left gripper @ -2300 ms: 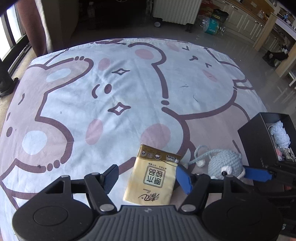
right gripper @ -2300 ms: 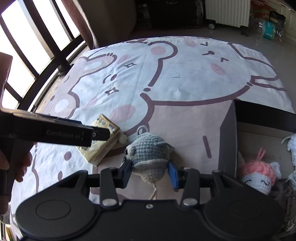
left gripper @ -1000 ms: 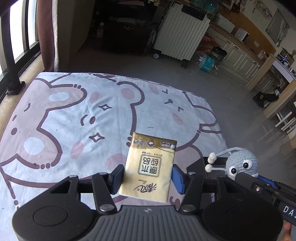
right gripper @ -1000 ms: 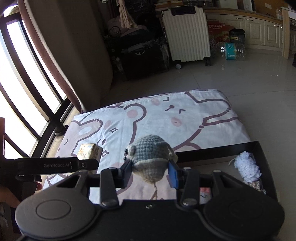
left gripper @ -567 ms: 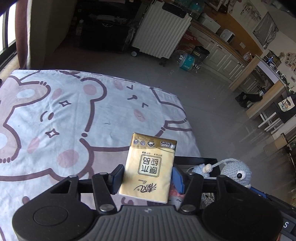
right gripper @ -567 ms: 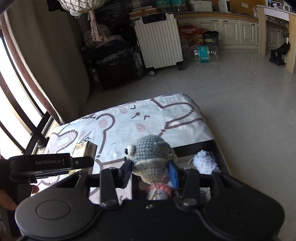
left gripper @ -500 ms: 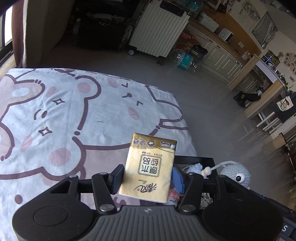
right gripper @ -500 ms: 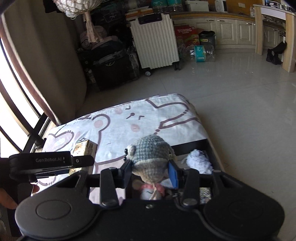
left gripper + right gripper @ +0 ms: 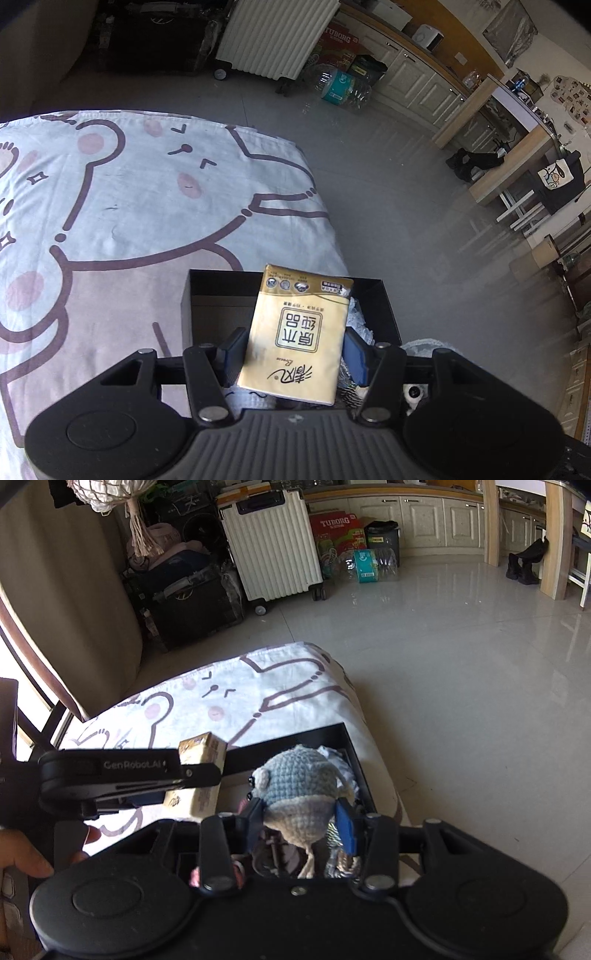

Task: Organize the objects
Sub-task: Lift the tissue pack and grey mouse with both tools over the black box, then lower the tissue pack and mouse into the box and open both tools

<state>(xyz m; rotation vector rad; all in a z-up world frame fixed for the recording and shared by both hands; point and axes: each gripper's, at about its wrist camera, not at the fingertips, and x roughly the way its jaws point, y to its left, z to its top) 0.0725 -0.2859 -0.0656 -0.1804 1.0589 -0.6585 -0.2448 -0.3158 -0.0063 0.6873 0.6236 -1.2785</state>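
The left gripper [image 9: 293,349], marked "GenRobot.AI", clamps a yellow tissue pack [image 9: 299,332] above the black box [image 9: 386,306]. The right gripper [image 9: 301,821] clamps a crocheted toy [image 9: 299,786] over the box. At 12 o'clock, a "TUBORG" carton [image 9: 334,524] stands beside the suitcase [image 9: 273,535]. The cartoon-print bed [image 9: 129,206] carries the box.

White suitcase [image 9: 272,539], probably water bottles [image 9: 365,568].

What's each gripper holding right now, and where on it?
Left gripper pinches the yellow tissue pack across its long side edges, near its lower half. Right gripper squeezes the grey crochet toy by both sides of its lower body.
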